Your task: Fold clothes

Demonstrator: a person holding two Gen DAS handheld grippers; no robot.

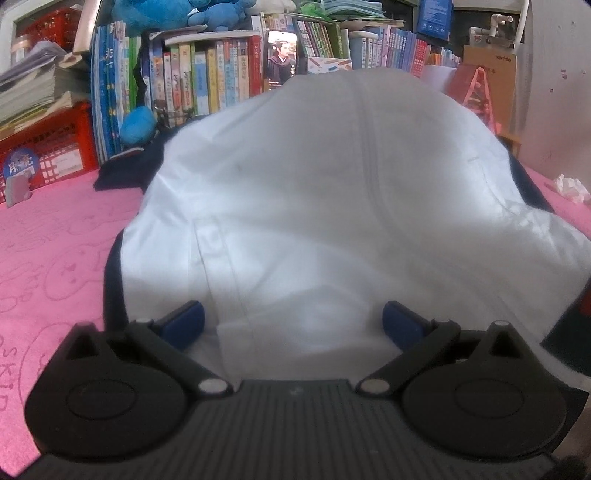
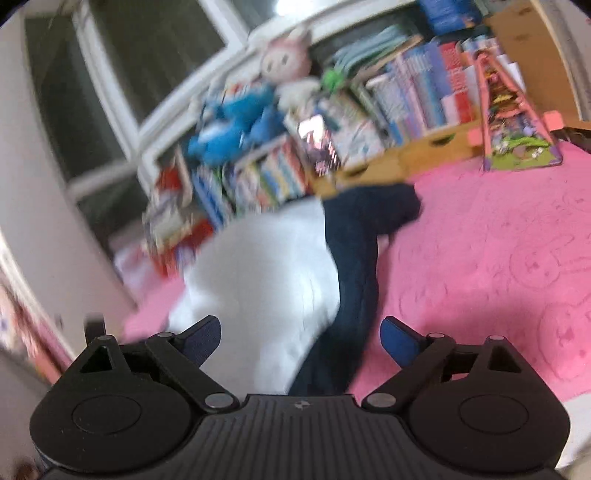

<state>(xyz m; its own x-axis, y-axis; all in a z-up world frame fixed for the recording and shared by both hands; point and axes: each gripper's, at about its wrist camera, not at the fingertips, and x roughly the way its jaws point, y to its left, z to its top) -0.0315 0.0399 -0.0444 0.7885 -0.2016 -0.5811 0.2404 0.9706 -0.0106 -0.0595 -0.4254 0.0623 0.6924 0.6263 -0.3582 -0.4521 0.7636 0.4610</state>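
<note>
Up front, my left tongs (image 1: 293, 325) stand spread wide, blue pads (image 1: 184, 323) well apart, nothing between them. They sit low over the near edge of the white shirt (image 1: 314, 206), which fills most of the left wrist view. The shirt lies spread on the pink cover (image 1: 55, 240), dark navy trim (image 1: 110, 280) along its left side and a navy sleeve (image 1: 125, 166) poking out at the far left. A crumpled white tissue (image 1: 570, 186) lies on the cover to the right.

My right tongs (image 2: 301, 341) are likewise released, fingers apart and gripping nothing, with the whole tool rolled so the room leans hard. This view is blurred. Beyond the tips, the white cloth (image 2: 266, 277) and a long navy sleeve (image 2: 354, 266) run away from me across the pink surface (image 2: 498, 258); the sleeve lies between the fingers' line of sight, whether touched I cannot tell.

Farther out: rows of books (image 1: 221, 77) packed along the back, a phone (image 1: 282, 59) propped upright among them with its screen lit, a red crate (image 1: 51, 147) at left under stacked papers, blue plush toys (image 1: 166, 14) on top. On the right view, a window frame (image 2: 122, 110) at left and a cardboard box (image 2: 436, 144) holding books.
</note>
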